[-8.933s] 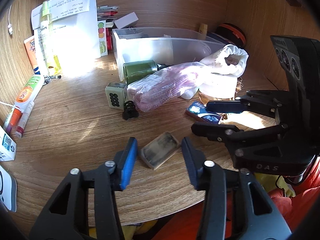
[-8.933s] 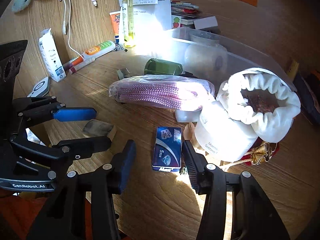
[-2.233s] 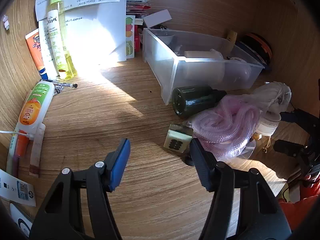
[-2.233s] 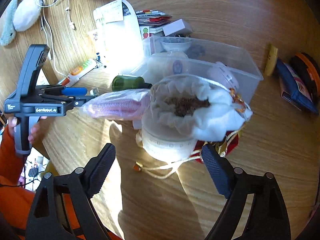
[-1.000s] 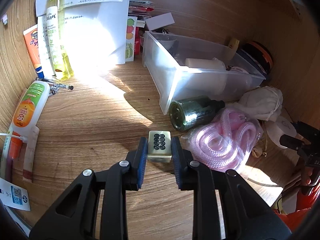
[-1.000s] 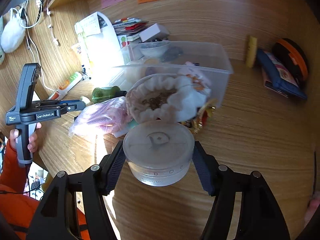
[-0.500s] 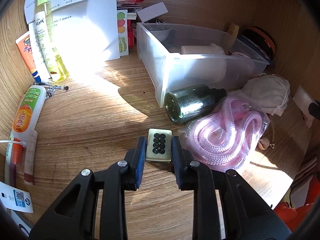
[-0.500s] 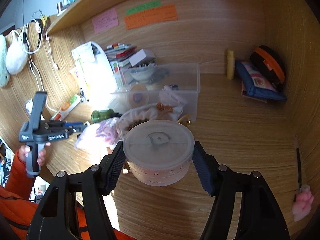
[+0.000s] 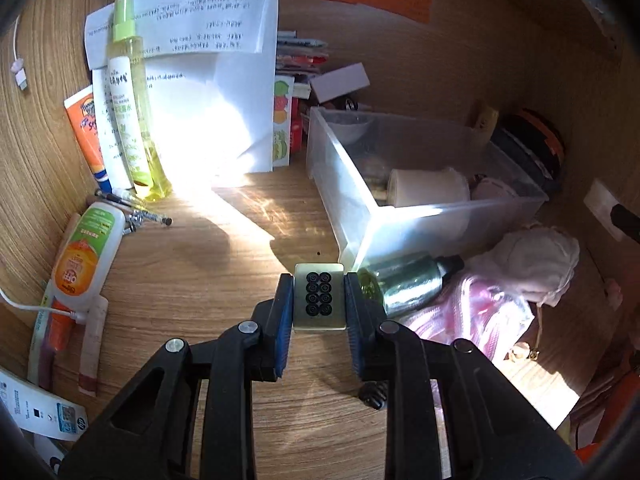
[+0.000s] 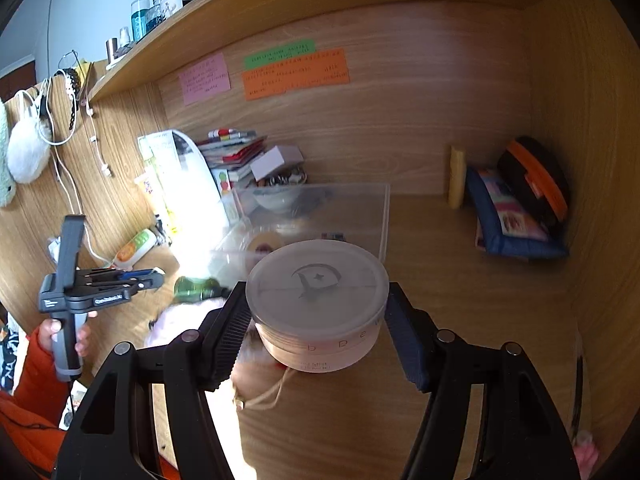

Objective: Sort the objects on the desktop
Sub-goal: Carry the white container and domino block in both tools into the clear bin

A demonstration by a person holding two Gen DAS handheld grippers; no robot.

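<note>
My left gripper (image 9: 319, 300) is shut on a cream mahjong tile (image 9: 319, 297) with black circles, held above the wooden desk in front of the clear plastic bin (image 9: 352, 200). My right gripper (image 10: 318, 312) is shut on a round white lidded jar (image 10: 318, 292), lifted high above the desk and in front of the bin (image 10: 384, 216). The left gripper (image 10: 154, 276) shows at the left of the right wrist view. A green glass bottle (image 9: 404, 284) lies beside a bag of pink rope (image 9: 472, 312) and a white cloth pouch (image 9: 536, 260).
A white paper bag (image 9: 224, 92), a yellow spray bottle (image 9: 132, 108) and tubes (image 9: 86, 252) stand at the left. A black hair tie (image 9: 372, 396) lies under the left fingers. A blue pouch (image 10: 508, 224) and an orange-black case (image 10: 536, 184) sit at the back right.
My left gripper has lifted the mahjong tile off the desk and moved it toward the bin. My right gripper has raised the white jar higher, away from the cloth pouch.
</note>
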